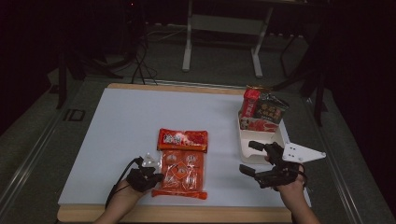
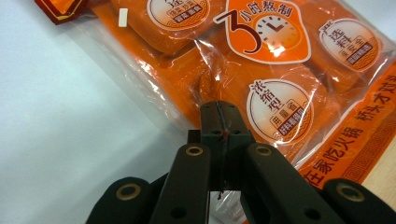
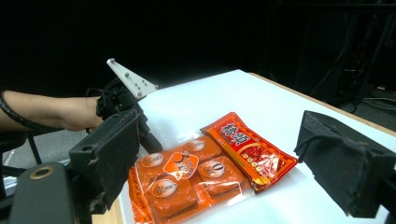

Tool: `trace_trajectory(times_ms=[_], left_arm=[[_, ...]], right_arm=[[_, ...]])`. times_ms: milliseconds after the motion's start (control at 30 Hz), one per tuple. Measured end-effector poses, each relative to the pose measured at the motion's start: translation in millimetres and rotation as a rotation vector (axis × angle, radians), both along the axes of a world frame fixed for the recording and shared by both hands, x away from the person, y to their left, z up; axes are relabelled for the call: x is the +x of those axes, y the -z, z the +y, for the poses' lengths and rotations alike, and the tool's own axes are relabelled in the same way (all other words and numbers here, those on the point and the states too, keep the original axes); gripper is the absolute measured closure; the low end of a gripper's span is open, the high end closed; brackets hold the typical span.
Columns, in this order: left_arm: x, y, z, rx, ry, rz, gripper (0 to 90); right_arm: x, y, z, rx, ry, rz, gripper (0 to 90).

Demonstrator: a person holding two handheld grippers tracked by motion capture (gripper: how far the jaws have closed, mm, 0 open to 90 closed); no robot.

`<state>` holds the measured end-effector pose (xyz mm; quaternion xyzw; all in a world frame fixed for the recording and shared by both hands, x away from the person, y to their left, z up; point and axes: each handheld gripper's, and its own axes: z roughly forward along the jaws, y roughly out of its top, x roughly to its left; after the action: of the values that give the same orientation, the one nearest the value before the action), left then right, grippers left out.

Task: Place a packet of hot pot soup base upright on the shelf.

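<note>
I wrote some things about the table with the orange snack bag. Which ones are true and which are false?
1. The left gripper has its jaws shut at the edge of the clear orange plastic packet of blocks. True.
2. The right gripper is squeezing the smaller red foil packet. False: its jaws stand wide open with nothing between them.
3. The white plastic tray at the right holds upright snack packets. True.
4. The red foil packet lies inside the tray. False: it lies on the white table top, against the far end of the orange packet.
</note>
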<state>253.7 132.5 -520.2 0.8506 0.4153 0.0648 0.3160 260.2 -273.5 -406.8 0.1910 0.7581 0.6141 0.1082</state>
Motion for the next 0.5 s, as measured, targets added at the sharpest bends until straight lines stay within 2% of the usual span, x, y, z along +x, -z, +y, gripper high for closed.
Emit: trace_trajectory(times_ms=[200, 267, 300, 433, 467, 500], left_arm=[[-2.3, 0.0, -8.5, -0.019, 0.029, 0.006, 90.0], [-3.9, -0.4, -12.5, -0.018, 0.048, 0.003, 90.0], [-5.3, -1.6, -15.1, -0.010, 0.055, -0.013, 90.0], [-2.2, -3.3, -10.0, -0.036, 0.040, -0.014, 90.0], [-1.4, -4.5, -7.7, -0.043, 0.039, -0.026, 90.0], [0.7, -8.8, -1.8, -0.051, 0.029, -0.057, 90.0]], right_arm=[[0.1, 1.0, 1.3, -0.006, 0.000, 0.003, 13.4], [0.2, 1.2, 1.5, -0.006, -0.003, 0.005, 13.3], [0.1, 1.3, 1.4, -0.007, -0.002, 0.004, 13.3], [0.5, 1.5, 0.5, -0.005, 0.000, 0.003, 13.5], [0.3, 1.4, 0.2, -0.004, 0.000, 0.002, 13.7], [0.0, 1.2, -0.2, -0.005, 0.004, -0.007, 13.7]])
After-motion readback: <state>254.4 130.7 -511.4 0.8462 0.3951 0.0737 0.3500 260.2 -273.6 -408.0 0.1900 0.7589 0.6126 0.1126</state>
